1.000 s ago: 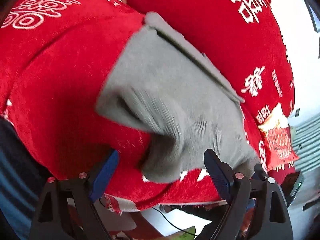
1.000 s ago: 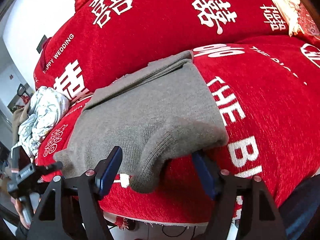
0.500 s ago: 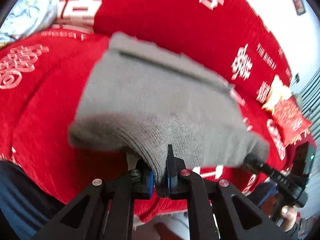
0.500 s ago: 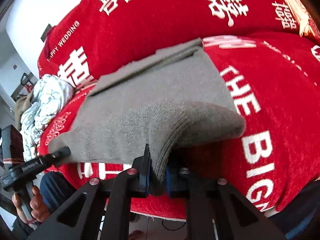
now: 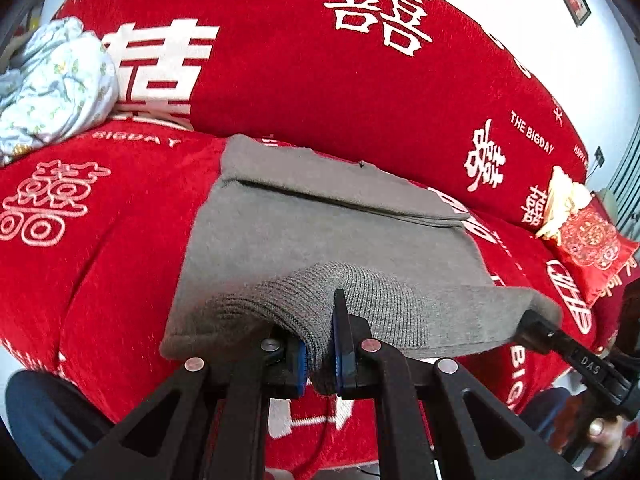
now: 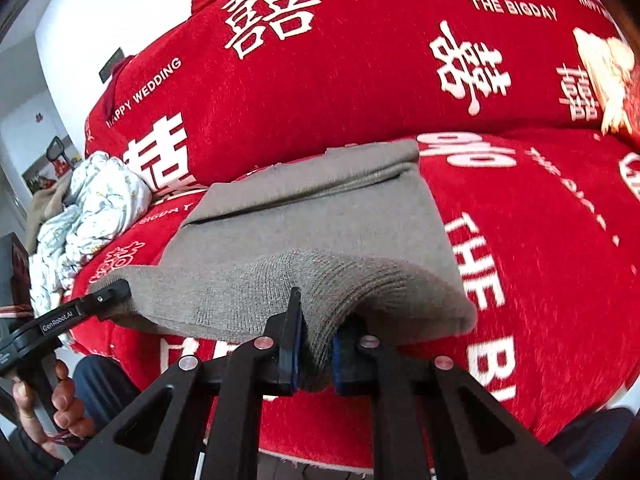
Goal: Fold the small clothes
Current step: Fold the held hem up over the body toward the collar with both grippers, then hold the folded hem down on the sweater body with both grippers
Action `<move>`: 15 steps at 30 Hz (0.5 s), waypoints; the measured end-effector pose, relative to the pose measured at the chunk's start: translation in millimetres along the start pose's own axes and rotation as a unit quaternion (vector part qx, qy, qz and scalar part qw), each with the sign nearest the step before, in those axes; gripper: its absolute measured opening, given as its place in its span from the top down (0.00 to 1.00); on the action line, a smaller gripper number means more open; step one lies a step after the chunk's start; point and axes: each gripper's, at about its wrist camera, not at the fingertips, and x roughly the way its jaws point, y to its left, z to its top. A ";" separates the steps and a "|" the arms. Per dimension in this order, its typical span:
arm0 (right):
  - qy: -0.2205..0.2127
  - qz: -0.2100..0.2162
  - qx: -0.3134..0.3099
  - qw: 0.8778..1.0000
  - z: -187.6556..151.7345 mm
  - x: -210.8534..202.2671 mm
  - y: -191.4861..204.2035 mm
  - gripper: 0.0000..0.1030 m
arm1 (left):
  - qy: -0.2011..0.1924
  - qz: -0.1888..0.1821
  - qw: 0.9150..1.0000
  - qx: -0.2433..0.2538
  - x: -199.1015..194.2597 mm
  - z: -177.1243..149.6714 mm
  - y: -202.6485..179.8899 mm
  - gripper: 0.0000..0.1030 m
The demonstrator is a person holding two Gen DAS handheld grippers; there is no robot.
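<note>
A grey knitted garment (image 5: 320,236) (image 6: 320,220) lies partly folded on a red sofa seat, its far edge doubled over near the backrest. My left gripper (image 5: 320,354) is shut on the ribbed near hem at the garment's left corner, blue pads pinching the knit. My right gripper (image 6: 314,354) is shut on the same hem at the right corner. Both corners are lifted a little off the seat, so the near edge hangs between them. Each gripper shows in the other's view: the right one (image 5: 536,330) and the left one (image 6: 108,296), both at the cloth's edge.
The red sofa cover (image 5: 100,240) (image 6: 540,220) carries white lettering. A crumpled floral cloth (image 5: 52,84) (image 6: 92,212) lies at the left. A red and gold cushion (image 5: 592,244) sits at the right. A person's hand (image 6: 60,396) and blue-clad knees are near the sofa's front edge.
Both grippers went from open around the near hem to shut on it, then rose, lifting the hem's corners off the seat. The left view also rolled upright.
</note>
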 end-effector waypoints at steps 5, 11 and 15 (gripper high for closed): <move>-0.011 -0.016 -0.026 0.999 15.5 4.4 8.4 0.88 | -0.007 0.014 1.000 0.010 5.0 10.6 -3.6 0.90; -0.016 -0.021 -0.034 0.999 31.6 13.6 10.3 0.88 | -0.011 0.017 1.000 0.010 11.9 23.6 -3.6 0.90; -0.018 -0.022 -0.033 0.999 39.1 18.4 11.3 0.88 | -0.012 0.023 1.000 0.016 17.5 31.7 -4.7 0.90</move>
